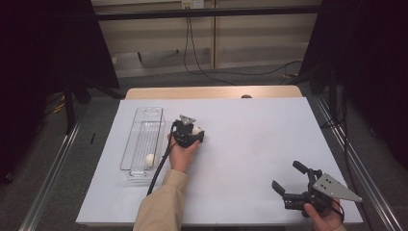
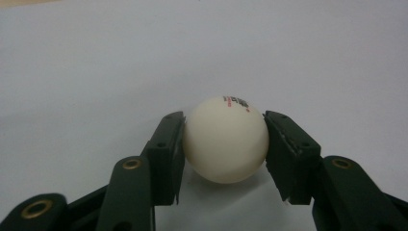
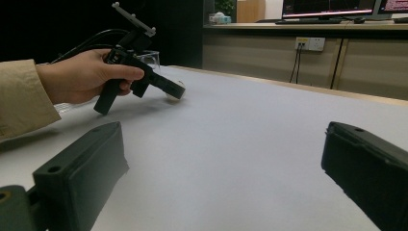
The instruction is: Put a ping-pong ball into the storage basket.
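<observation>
Left gripper [image 1: 195,131], jaws pinching a white ball [image 2: 225,139] resting on the white table [image 1: 250,144], just right of the clear tray [image 1: 143,139] holding 1 second ball [image 1: 150,160]. Right gripper [image 1: 287,179], jaws spread wide, near the table's front-right corner.

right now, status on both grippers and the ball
Left gripper shut on ping-pong ball, ball on the white table. Right gripper open, holding nothing, near table's front right. Second ball lies in clear bin. Nothing between.

Ball [image 1: 197,130] mostly hidden by left gripper [image 1: 192,137]; red print [image 2: 235,102] illegible.
</observation>
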The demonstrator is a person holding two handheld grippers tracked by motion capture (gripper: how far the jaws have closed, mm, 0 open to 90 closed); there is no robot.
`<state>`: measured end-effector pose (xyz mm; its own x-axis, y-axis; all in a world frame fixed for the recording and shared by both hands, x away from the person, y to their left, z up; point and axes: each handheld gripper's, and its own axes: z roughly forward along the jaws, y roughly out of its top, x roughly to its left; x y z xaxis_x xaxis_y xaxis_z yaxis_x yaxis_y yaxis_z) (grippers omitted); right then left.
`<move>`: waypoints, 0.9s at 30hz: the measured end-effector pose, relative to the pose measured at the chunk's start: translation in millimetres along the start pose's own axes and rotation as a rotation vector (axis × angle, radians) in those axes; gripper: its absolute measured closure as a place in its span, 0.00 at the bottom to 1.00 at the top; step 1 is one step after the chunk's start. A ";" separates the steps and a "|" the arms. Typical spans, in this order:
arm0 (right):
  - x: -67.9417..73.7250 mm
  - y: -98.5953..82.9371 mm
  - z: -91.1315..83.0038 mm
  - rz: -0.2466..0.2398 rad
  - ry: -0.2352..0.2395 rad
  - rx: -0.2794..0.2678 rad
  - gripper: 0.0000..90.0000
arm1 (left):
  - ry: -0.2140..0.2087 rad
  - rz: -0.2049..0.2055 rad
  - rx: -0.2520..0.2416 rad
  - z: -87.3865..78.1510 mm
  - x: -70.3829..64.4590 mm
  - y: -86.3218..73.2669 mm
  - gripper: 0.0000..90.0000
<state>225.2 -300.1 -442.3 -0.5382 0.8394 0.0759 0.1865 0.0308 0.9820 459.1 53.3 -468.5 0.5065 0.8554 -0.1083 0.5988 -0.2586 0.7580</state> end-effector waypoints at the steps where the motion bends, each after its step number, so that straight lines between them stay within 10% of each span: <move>1: 0.0 0.0 0.0 -0.001 0.000 0.000 0.01 | -0.002 -0.003 -0.001 -0.1 -0.2 0.1 0.57; 27: 0.9 0.2 -0.6 0.001 0.000 -0.001 0.01 | -0.070 -0.020 0.029 -15.0 -7.1 1.6 0.57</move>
<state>224.3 -299.6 -442.0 -0.5378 0.8396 0.0769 0.1860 0.0292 0.9821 447.1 53.5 -456.9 0.5359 0.8273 -0.1684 0.6265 -0.2560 0.7362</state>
